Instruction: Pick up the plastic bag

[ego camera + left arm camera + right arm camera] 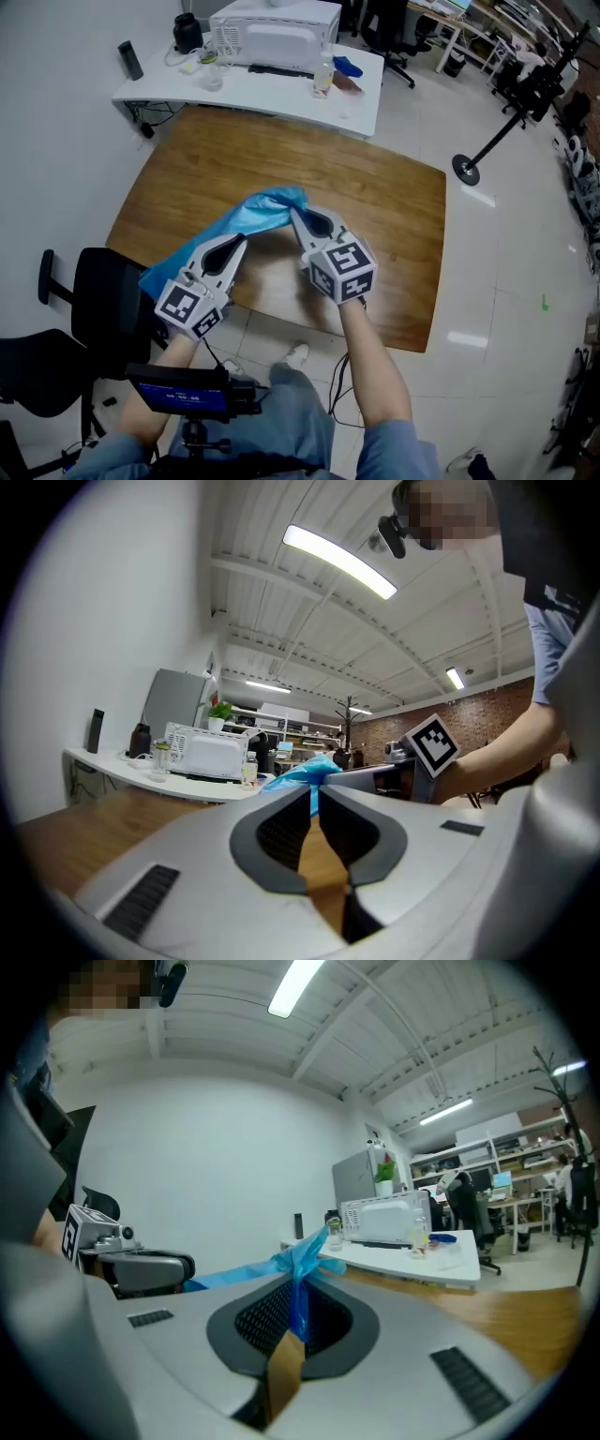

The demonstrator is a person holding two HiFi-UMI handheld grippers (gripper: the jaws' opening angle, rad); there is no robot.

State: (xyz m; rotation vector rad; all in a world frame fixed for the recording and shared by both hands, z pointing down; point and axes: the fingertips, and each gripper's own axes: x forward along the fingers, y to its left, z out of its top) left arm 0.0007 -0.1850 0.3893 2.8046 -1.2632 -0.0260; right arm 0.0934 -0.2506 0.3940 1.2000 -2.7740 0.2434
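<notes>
Your right gripper (299,1288) was clamped shut on the blue plastic bag (255,212), which stretched across to your left gripper (315,791). Its jaws were together too, apparently pinching the bag's other end. The bag was held between them above the wooden desk (384,211), near its front edge.

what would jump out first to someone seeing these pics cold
The bright blue plastic bag catches the eye first, drawn out in a strip over the middle of the wooden table. The right claw is shut on its bunched upper end, and the left claw pinches it further down toward the near left. Beyond the table, a white microwave stands on a white desk.
</notes>
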